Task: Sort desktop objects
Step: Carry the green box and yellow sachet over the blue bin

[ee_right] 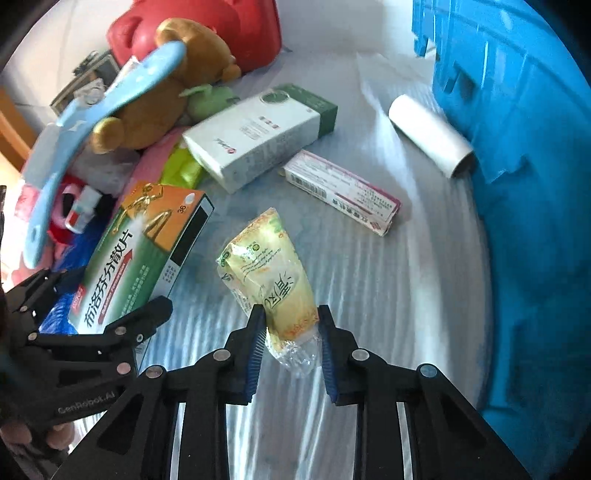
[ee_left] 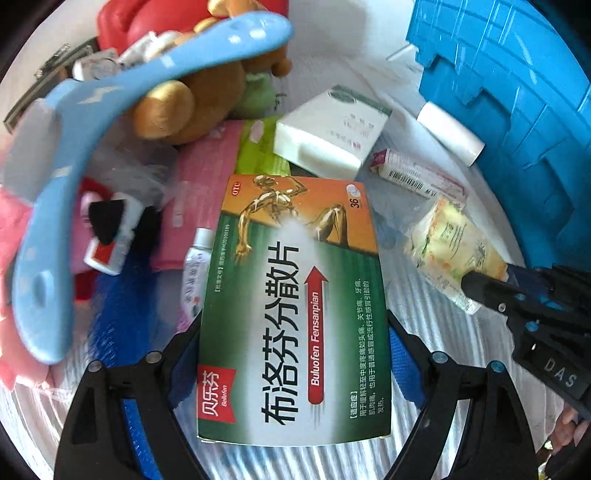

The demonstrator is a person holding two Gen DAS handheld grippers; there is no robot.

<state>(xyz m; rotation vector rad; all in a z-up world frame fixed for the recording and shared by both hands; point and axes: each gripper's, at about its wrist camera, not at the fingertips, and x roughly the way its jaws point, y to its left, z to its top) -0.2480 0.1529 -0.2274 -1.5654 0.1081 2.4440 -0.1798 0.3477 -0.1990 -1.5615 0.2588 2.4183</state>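
Right wrist view: blue bin [ee_right: 517,184] stands right; left gripper [ee_left: 295,354] clamps the green medicine box [ee_left: 295,314] above the tabletop [ee_right: 369,295]. Right gripper [ee_right: 291,332] pinches the yellow sachet [ee_right: 273,266]; its slick film could slip free.

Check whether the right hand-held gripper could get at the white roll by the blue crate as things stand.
Probably not yet: the right hand-held gripper is shut on the yellow sachet. The path to the white roll looks open.

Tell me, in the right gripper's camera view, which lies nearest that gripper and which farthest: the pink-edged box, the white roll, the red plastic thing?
1. Pink-edged box, just ahead, slightly right.
2. White roll, farther right, beside the blue crate.
3. Red plastic thing, far back left.
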